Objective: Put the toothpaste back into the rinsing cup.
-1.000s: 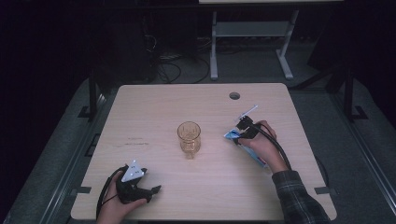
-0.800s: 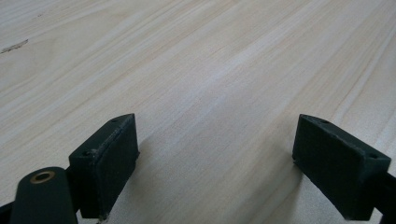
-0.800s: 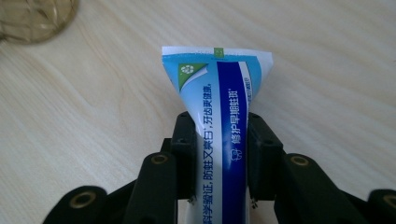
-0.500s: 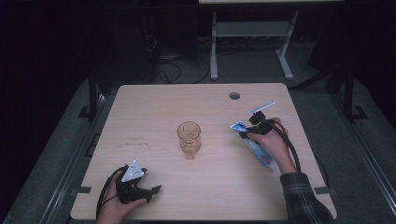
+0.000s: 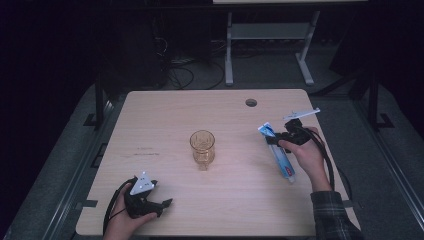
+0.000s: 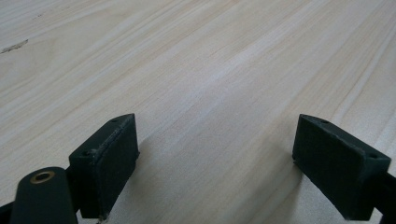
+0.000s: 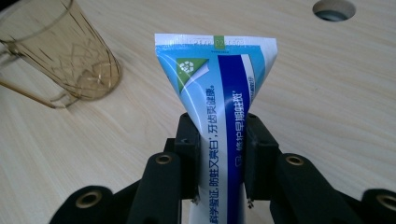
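Pale wooden table (image 5: 165, 115): right gripper (image 5: 280, 139) pinches toothpaste tube (image 7: 219, 98), amber glass (image 5: 202, 148) nearby; left gripper (image 6: 215, 154) spread.

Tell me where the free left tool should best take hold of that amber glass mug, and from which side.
Probably the mug's body below the rim, coming in level from its near left side. It stands upright in mid-table with open table around it, and the left tool rests open at the near left edge.
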A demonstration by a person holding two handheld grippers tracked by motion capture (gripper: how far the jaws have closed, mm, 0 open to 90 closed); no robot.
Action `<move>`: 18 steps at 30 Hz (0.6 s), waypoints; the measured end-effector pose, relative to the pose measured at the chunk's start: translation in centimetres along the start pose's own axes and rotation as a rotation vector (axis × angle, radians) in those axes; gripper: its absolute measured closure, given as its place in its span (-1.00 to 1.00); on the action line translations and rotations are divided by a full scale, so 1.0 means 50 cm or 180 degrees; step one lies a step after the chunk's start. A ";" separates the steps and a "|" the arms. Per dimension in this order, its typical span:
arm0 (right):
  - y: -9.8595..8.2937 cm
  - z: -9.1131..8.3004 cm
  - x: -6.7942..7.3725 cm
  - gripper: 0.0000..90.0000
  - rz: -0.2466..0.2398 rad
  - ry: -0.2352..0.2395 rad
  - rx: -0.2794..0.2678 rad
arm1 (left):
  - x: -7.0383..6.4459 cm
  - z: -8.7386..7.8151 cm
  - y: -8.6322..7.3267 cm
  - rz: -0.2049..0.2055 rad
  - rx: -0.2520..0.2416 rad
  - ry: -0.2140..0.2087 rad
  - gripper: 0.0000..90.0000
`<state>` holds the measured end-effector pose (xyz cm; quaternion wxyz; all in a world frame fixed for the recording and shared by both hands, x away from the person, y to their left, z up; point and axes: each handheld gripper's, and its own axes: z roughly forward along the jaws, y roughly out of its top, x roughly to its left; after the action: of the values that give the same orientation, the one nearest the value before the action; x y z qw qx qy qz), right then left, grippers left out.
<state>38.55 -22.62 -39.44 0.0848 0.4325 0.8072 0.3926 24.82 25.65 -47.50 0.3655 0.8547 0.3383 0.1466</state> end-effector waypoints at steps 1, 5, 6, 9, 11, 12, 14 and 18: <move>-0.001 -0.005 -0.001 0.57 0.0013 0.0011 -0.0049 | 0.000 0.000 0.000 -0.0001 0.0000 0.0000 -0.70; -0.002 -0.020 -0.004 0.58 0.0048 0.0073 -0.0185 | 0.000 0.000 0.000 -0.0001 0.0001 0.0001 -0.70; -0.002 -0.022 -0.004 0.58 0.0055 0.0086 -0.0208 | 0.000 0.000 0.000 0.0000 0.0001 0.0002 -0.70; -0.003 -0.027 -0.005 0.59 0.0054 0.0135 -0.0268 | 0.000 0.000 0.000 -0.0001 0.0001 0.0002 -0.70; -0.002 -0.031 -0.006 0.59 0.0051 0.0158 -0.0324 | 0.000 0.000 0.000 -0.0001 0.0001 0.0001 -0.70; -0.001 -0.033 -0.006 0.60 0.0047 0.0174 -0.0358 | 0.000 0.000 0.000 -0.0001 0.0000 0.0001 -0.70; 0.000 -0.038 -0.006 0.60 0.0075 0.0215 -0.0422 | 0.000 0.000 0.000 -0.0001 0.0001 0.0000 -0.70; 0.003 -0.045 -0.003 0.60 0.0067 0.0295 -0.0504 | 0.000 0.000 0.000 0.0000 0.0001 0.0000 -0.70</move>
<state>37.66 -23.99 -37.84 0.0771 0.4142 0.7721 0.4757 24.81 25.65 -47.49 0.3653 0.8547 0.3383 0.1466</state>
